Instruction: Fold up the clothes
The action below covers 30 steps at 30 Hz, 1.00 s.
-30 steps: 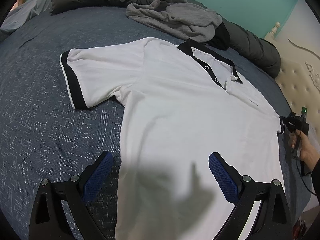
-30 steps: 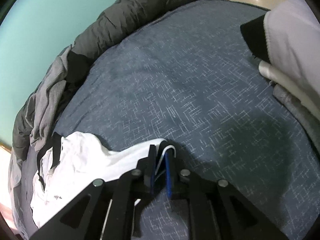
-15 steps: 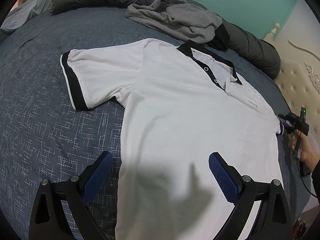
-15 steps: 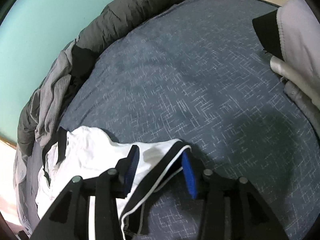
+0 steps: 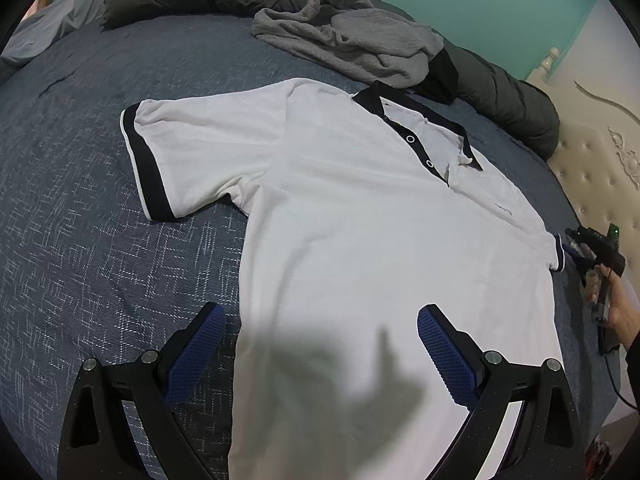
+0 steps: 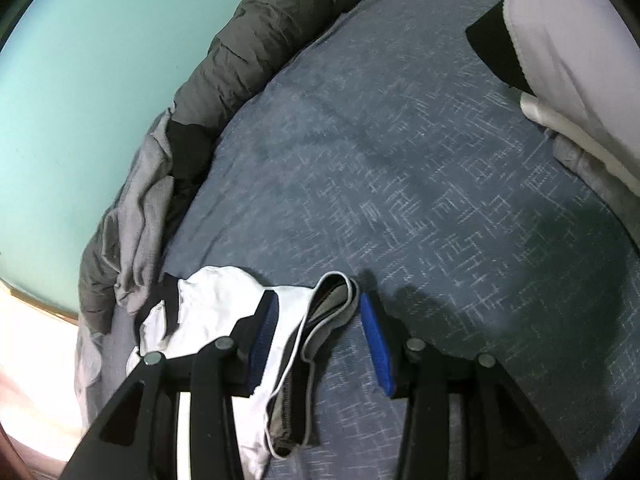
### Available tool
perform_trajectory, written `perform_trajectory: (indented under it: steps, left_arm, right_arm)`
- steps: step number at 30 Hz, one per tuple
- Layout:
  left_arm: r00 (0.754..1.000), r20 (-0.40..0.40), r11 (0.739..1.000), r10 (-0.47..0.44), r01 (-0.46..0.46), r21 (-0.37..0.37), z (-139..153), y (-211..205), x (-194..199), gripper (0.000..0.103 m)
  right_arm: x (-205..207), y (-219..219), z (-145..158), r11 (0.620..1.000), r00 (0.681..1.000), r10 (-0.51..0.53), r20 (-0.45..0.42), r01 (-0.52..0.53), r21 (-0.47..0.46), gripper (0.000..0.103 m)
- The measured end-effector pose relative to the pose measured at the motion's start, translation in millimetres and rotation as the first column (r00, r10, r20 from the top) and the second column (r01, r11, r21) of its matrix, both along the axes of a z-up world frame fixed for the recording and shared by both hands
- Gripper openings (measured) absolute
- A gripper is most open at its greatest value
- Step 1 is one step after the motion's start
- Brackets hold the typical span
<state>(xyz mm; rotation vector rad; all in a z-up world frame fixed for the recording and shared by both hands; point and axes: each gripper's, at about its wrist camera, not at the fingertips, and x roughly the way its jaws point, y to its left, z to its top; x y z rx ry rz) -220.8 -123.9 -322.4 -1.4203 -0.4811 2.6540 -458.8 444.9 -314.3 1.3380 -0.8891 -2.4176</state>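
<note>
A white polo shirt (image 5: 360, 240) with a black collar and black sleeve cuffs lies flat, front up, on the blue-grey bed (image 5: 80, 220). My left gripper (image 5: 320, 312) hovers open above the shirt's lower part, one finger over the sheet and the other over the cloth. My right gripper (image 6: 318, 300) stands open at the shirt's right sleeve. The black-and-white cuff (image 6: 324, 316) lies loose on the sheet between the blue pads, and neither pad presses on it. The left wrist view shows the right gripper (image 5: 572, 244) at the far right edge, held by a hand.
A crumpled grey garment (image 5: 352, 40) lies beyond the collar against a rolled dark duvet (image 5: 508, 108). A cream tufted headboard (image 5: 592, 168) stands at the right. Stacked clothes (image 6: 560, 48) lie at the upper right in the right wrist view.
My right gripper, shut on the sleeve cuff a second ago, has opened and let it go. The cuff now rests on the bed. The left gripper has kept still.
</note>
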Motion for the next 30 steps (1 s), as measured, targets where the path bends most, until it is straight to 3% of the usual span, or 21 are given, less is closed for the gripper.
perform_trajectory:
  steps: [4, 9, 16, 18, 19, 24, 30]
  left_arm:
    - [1.0, 0.0, 1.0, -0.002, 0.002, 0.0, 0.3, 0.0, -1.0, 0.099]
    - [1.0, -0.004, 1.0, 0.001, -0.001, 0.003, 1.4, -0.2, -0.4, 0.099]
    - [1.0, -0.013, 1.0, -0.006, 0.006, 0.002, 4.2, 3.7, 2.1, 0.099]
    - [1.0, -0.015, 1.0, -0.005, 0.005, 0.003, 5.5, 3.2, 2.5, 0.099]
    - [1.0, -0.016, 1.0, -0.003, 0.003, 0.004, 6.0, 2.5, 2.5, 0.099]
    - [1.0, -0.018, 1.0, 0.006, -0.006, 0.012, 7.4, -1.3, 2.6, 0.099]
    - [1.0, -0.023, 1.0, 0.007, -0.007, 0.015, 9.6, -2.1, 3.6, 0.099]
  right_arm:
    - [8.4, -3.1, 9.8, 1.0, 1.0, -0.002, -0.024, 0.002, 0.022, 0.043]
    - [30.6, -39.3, 6.1, 0.987, 0.99, 0.144, 0.005, -0.144, 0.069, 0.043]
    - [57.1, -62.5, -22.9, 0.982, 0.982, 0.178, 0.066, -0.181, 0.053, 0.042]
    - [58.1, -66.5, -25.0, 0.98, 0.98, 0.189, 0.06, -0.193, 0.054, 0.025]
    - [59.2, -68.0, -24.6, 0.979, 0.979, 0.192, 0.061, -0.196, 0.062, 0.009]
    - [62.2, -61.5, -15.1, 0.982, 0.987, 0.146, 0.065, -0.153, 0.112, 0.003]
    - [66.8, -54.3, -30.5, 0.986, 0.99, 0.096, 0.108, -0.109, 0.123, 0.003]
